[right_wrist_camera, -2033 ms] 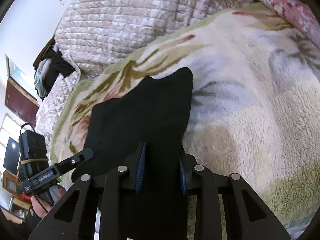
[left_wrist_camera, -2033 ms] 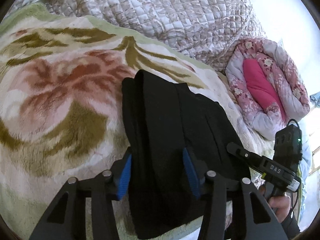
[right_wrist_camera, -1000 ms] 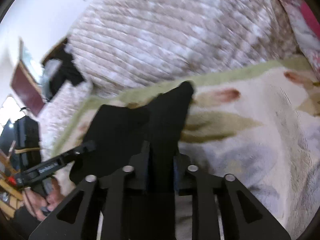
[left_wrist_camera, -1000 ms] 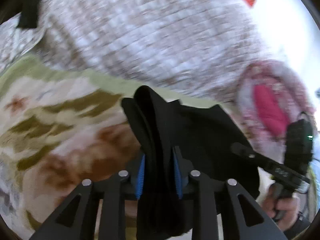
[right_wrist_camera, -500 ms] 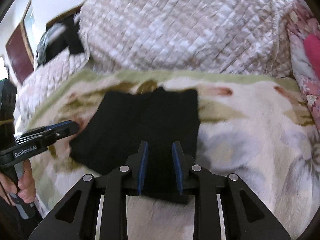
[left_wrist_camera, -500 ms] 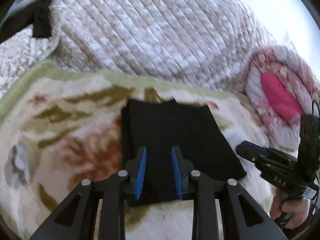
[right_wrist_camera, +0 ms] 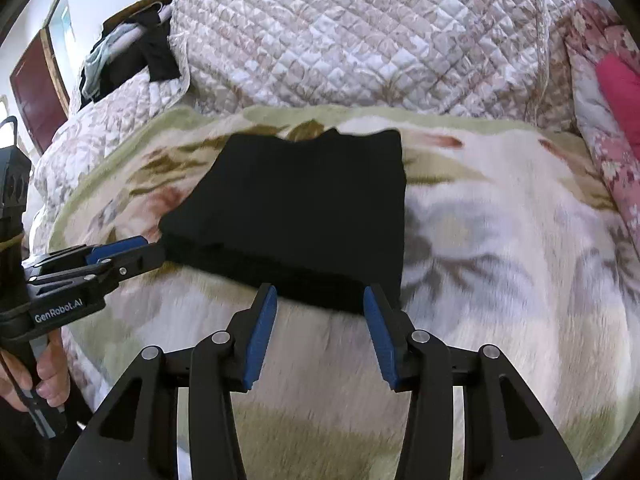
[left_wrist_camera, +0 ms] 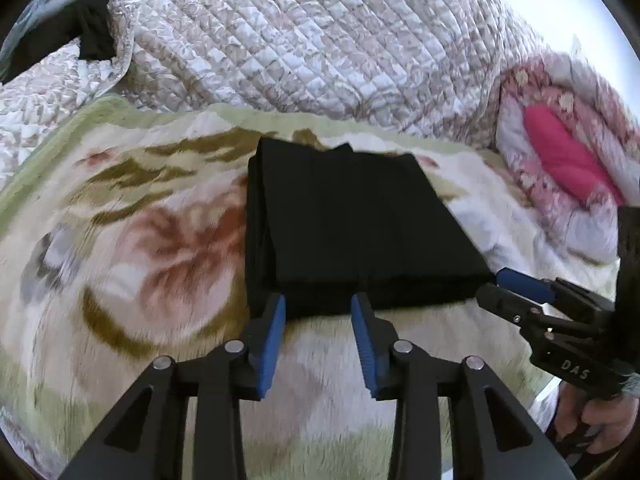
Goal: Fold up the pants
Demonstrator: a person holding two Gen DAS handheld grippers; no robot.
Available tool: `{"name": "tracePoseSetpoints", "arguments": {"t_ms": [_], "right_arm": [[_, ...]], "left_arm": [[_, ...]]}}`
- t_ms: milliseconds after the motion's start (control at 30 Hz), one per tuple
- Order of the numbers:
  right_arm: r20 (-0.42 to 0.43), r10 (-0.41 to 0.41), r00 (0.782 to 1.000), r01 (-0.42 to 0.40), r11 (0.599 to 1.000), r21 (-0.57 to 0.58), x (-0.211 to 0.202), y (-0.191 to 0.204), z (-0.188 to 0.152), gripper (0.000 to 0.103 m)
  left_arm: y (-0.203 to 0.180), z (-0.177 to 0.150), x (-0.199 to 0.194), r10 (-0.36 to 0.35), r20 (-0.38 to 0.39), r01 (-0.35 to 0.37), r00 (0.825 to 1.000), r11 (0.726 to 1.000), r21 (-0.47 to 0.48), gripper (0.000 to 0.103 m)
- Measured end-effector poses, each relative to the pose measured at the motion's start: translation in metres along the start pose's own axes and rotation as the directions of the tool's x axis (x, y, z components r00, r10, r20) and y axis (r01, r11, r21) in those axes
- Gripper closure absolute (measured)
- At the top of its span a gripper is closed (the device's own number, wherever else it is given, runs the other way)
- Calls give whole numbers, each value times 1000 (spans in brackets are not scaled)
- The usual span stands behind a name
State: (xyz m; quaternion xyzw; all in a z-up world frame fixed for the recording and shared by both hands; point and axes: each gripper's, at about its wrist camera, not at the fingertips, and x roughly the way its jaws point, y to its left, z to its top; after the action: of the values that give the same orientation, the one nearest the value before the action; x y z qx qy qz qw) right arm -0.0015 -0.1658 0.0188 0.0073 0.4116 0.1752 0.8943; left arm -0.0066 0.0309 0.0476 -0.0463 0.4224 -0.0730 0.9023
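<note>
Both views are evenly lit by soft daylight, without glare. The blanket [left_wrist_camera: 120,240] is smeared by motion blur; beyond it, edges are bent by fisheye distortion.

Both cameras ride just behind their own fingers and look forward and steeply down onto the bed. The left wrist view sits close over the flowered blanket [left_wrist_camera: 168,240], facing the quilt [left_wrist_camera: 320,40] heaped at the back, with the right gripper [left_wrist_camera: 516,284] entering from its right edge. The right wrist view faces the same way from further right, with the left gripper [right_wrist_camera: 120,256] at its left edge. Both views share the folded black pants [left_wrist_camera: 352,232] [right_wrist_camera: 304,208], the blanket, the quilt and the pink bedding [left_wrist_camera: 568,160].
</note>
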Motion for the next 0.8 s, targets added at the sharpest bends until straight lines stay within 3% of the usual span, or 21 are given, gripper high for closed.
{"name": "tracePoseSetpoints", "arguments": {"t_ms": [433, 600, 800], "right_arm": [[-83, -48, 995, 49, 999, 5, 21, -1, -12, 54], [-84, -54, 995, 52, 998, -21, 24, 3, -13, 47], [-83, -59, 995, 56, 998, -33, 25, 4, -14, 45]], "left_arm": [[-2, -18, 22, 47, -85, -46, 995, 999, 15, 64], [-8, -21, 24, 54, -80, -51, 995, 998, 44, 56], [-10, -22, 24, 64, -77, -59, 995, 996, 61, 55]]}}
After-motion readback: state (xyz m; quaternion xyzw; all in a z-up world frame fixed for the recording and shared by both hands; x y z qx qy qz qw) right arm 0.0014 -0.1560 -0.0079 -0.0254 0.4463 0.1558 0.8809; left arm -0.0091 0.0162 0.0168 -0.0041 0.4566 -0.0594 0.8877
